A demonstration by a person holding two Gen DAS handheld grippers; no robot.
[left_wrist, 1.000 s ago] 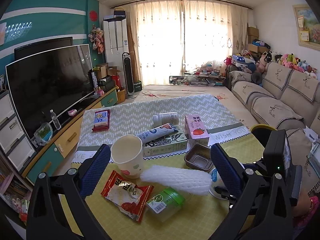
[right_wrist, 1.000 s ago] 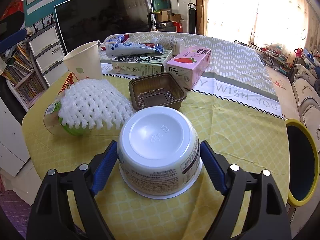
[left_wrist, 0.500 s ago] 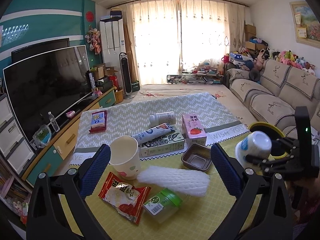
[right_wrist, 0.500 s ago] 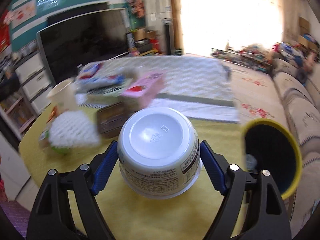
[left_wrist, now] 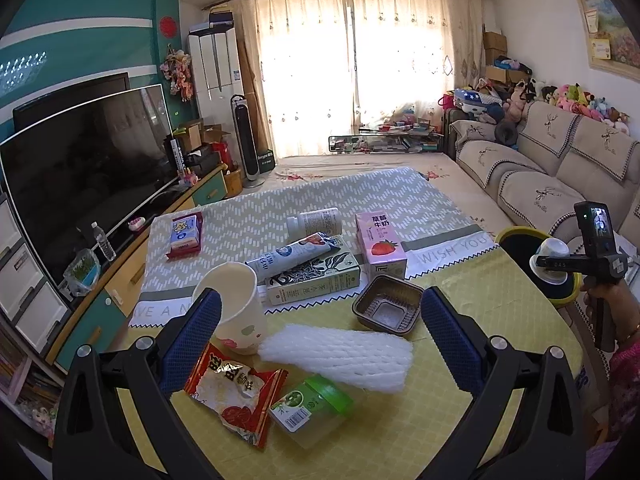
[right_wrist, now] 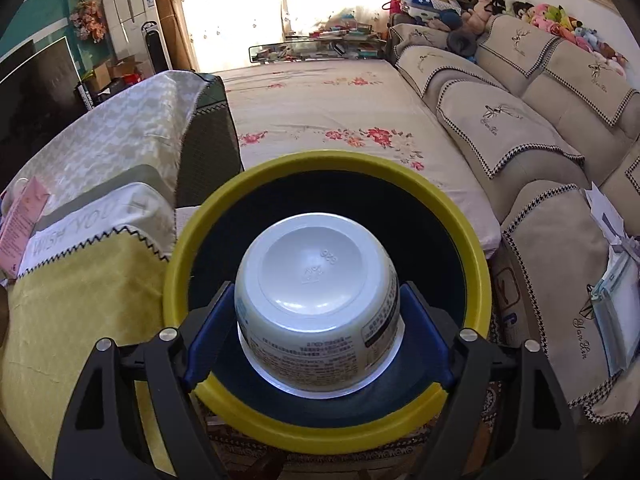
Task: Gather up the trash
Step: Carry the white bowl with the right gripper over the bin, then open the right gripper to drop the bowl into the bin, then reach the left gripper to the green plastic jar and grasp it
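My right gripper (right_wrist: 318,316) is shut on a white plastic bowl (right_wrist: 316,276), held bottom-forward right over the mouth of the yellow-rimmed bin (right_wrist: 328,168). In the left wrist view the bowl (left_wrist: 554,258) hangs over the bin (left_wrist: 520,234) beside the table's right edge. My left gripper (left_wrist: 320,336) is open and empty above the table. Below it lie a white foam net (left_wrist: 340,350), a red snack wrapper (left_wrist: 236,390), a green-lidded tub (left_wrist: 316,406), a paper cup (left_wrist: 234,300) and a brown tray (left_wrist: 388,304).
Farther back on the table (left_wrist: 460,380) lie a carton box (left_wrist: 316,280), a tube (left_wrist: 296,254), a pink strawberry milk carton (left_wrist: 380,246), a white bottle (left_wrist: 314,222) and a tissue pack (left_wrist: 185,234). A TV stands left, a sofa (right_wrist: 520,120) right.
My right gripper lifted the bowl off the table and carried it right, from above the table to over the bin's mouth. My left gripper stayed nearly still and open.
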